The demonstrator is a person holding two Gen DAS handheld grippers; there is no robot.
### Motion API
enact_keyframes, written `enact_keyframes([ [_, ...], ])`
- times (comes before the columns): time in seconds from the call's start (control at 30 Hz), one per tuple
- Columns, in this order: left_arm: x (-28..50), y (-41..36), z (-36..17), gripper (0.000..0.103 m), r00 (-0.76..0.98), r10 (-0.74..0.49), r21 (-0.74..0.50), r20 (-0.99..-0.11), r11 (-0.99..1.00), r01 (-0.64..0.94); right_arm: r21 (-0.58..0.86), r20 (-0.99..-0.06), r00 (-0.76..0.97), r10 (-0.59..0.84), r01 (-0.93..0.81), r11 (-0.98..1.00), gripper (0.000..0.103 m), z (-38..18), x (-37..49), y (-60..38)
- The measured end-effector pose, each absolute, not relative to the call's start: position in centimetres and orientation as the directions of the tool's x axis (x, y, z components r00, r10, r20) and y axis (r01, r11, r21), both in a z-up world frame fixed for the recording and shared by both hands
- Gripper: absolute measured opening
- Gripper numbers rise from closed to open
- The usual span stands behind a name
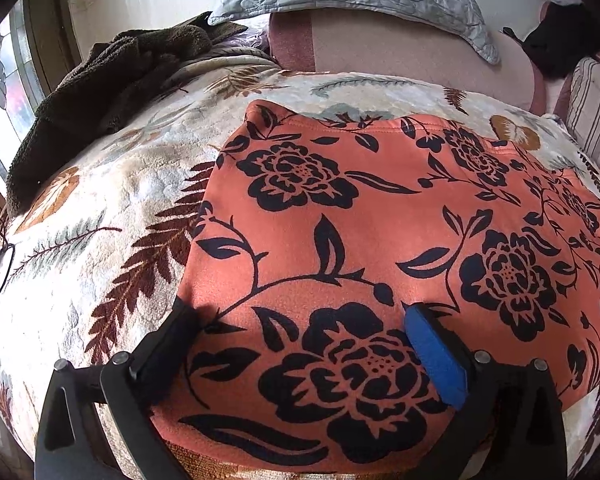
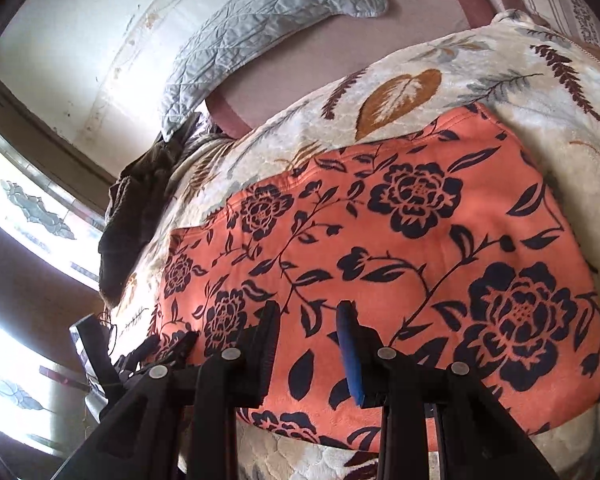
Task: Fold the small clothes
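Orange garment (image 1: 380, 220), black roses, lies flat, folded.

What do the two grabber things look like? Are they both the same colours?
Yes, they match. The left gripper has black, angular plastic arms with round silver bolts, one finger faced with a bright blue pad and the other all black. The right gripper is built the same way: black frame, silver bolts, one blue pad. No hands or sleeves show.

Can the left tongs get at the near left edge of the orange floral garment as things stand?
Probably yes. The left tongs stand wide open right over the orange floral garment, one finger at its left edge, nothing in between.
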State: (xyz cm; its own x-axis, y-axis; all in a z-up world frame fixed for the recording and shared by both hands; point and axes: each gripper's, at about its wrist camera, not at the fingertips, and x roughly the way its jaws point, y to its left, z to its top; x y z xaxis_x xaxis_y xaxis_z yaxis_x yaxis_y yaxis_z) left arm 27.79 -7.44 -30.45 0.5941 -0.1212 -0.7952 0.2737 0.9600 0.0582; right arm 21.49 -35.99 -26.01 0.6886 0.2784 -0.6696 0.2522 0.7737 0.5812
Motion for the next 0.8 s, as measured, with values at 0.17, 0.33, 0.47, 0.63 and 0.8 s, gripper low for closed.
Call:
enact_keyframes([
  [0.17,27.9,-7.5,-30.4,0.103,0.591,-0.125,0.055,-0.797,0.959,0.277,0.537,-0.761,0.578,0.295,0.305,0.787,0.032,-29.1,23.1,-34.5],
  [0.33,27.9,-7.4,-30.5,0.103,0.59,-0.125,0.054,-0.798,0.96,0.276,0.546,-0.76,0.577,0.299,0.318,0.775,0.034,-29.4,23.4,-34.7],
  [0.47,28.1,-7.4,-30.5,0.103,0.589,-0.124,0.054,-0.799,0.96,0.275,0.546,-0.761,0.575,0.3,0.32,0.774,0.035,-29.5,23.7,-34.6],
  [0.63,28.3,-7.4,-30.6,0.103,0.589,-0.119,0.055,-0.799,0.962,0.269,0.558,-0.745,0.584,0.322,0.283,0.78,0.054,-29.3,23.9,-34.2],
  [0.8,28.1,-7.5,-30.7,0.103,0.595,-0.12,0.055,-0.795,0.962,0.266,0.525,-0.756,0.584,0.295,0.272,0.806,0.056,-29.1,24.1,-33.4],
])
